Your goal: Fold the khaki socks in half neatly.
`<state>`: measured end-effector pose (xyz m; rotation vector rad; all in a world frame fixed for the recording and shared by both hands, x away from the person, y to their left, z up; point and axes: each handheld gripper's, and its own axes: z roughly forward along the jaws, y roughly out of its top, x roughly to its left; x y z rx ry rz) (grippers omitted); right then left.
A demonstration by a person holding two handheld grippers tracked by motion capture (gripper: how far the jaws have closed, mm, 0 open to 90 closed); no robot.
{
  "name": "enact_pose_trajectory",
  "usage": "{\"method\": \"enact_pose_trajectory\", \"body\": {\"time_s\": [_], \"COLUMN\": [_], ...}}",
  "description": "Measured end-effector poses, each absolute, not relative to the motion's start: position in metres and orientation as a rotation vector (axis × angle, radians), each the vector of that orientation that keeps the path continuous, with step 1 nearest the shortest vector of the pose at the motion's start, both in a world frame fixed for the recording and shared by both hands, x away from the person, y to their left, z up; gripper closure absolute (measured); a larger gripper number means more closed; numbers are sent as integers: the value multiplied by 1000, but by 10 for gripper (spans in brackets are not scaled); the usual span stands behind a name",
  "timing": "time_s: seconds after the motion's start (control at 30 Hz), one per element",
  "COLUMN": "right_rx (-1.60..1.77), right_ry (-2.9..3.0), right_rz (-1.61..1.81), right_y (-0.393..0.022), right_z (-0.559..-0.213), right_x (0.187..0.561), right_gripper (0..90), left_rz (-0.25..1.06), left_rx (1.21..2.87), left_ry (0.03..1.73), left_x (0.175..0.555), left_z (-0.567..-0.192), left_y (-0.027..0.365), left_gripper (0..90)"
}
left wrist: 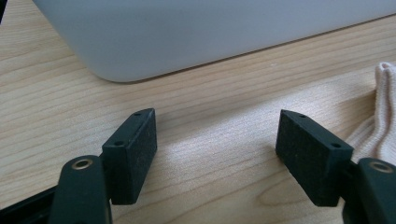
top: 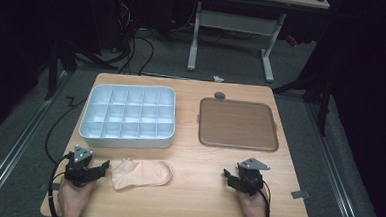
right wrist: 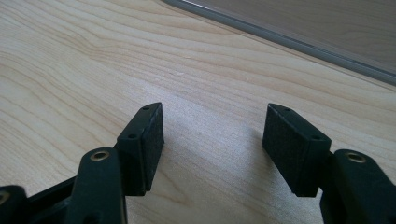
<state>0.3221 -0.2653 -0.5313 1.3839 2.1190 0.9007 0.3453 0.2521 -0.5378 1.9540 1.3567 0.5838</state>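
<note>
A pale peach sock (top: 141,173) lies flat on the wooden table near its front edge, its cuff (left wrist: 379,116) at the right of the left gripper view. My left gripper (top: 103,167) rests low on the table just left of the sock, open, with bare wood between its jaws (left wrist: 215,144). My right gripper (top: 227,177) rests at the front right of the table, open, nothing between its jaws (right wrist: 214,140). A hand holds each gripper from the table's front edge.
A white tray with several compartments (top: 127,116) stands at the back left; its wall (left wrist: 196,32) rises just ahead of my left gripper. A brown flat tray (top: 238,124) lies at the back right, its rim (right wrist: 299,37) ahead of my right gripper.
</note>
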Motion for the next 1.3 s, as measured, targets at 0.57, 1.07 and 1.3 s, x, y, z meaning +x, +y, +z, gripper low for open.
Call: {"method": "enact_pose_trajectory", "body": {"time_s": [0.57, 1.07, 1.3], "right_rx": [1410, 1394, 1394], "right_ry": [2114, 2115, 2114], "right_rz": [932, 913, 905], "right_y": [-268, -267, -266], "right_z": [-531, -531, -531], "right_x": [324, 324, 324], "right_gripper": [387, 383, 395], "left_rz": [588, 590, 588], "left_rx": [1952, 1946, 1947], "left_ry": [1361, 1385, 1382], "left_x": [345, 347, 347], "left_z": [-538, -538, -538], "left_y": [251, 251, 251], "left_gripper": [294, 236, 241]}}
